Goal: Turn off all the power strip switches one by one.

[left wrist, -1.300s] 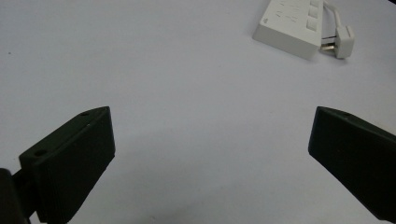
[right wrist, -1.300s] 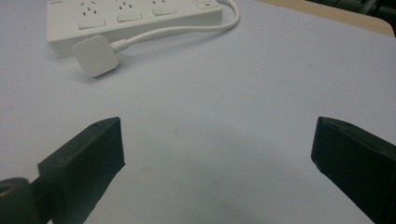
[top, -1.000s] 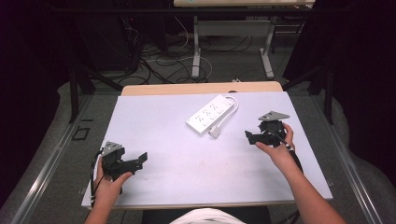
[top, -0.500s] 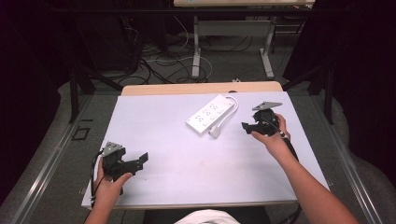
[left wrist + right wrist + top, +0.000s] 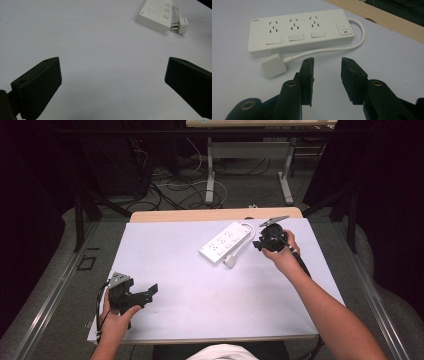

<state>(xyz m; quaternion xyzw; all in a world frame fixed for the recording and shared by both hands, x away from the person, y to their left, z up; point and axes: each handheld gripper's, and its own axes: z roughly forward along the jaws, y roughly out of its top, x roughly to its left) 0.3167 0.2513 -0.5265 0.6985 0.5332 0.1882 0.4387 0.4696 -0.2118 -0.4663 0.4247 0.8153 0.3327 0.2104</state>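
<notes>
White tabletop (image 5: 200, 310): I've got my right gripper (image 5: 325, 66) near the power strip (image 5: 299, 30), jaws just narrowing on nothing; left gripper (image 5: 112, 82) wide apart. Nothing grasped yet.

Right tool (image 5: 325, 62) has just been narrowing, nothing between its jaws; left tool (image 5: 112, 82) gapes wide, apparently resting low.

Power strip (image 5: 225, 242) lies on the table (image 5: 210, 320), toward the far edge, right of centre, set slantwise. Its cord (image 5: 332, 50) loops from the strip's right end round the near side; plug (image 5: 273, 65) lies flat on the table just beside the strip's near edge. Right gripper (image 5: 260, 244) just right of the strip, jaws with nothing between them. Left gripper (image 5: 150, 292) at the near left corner, well apart from the strip.
</notes>
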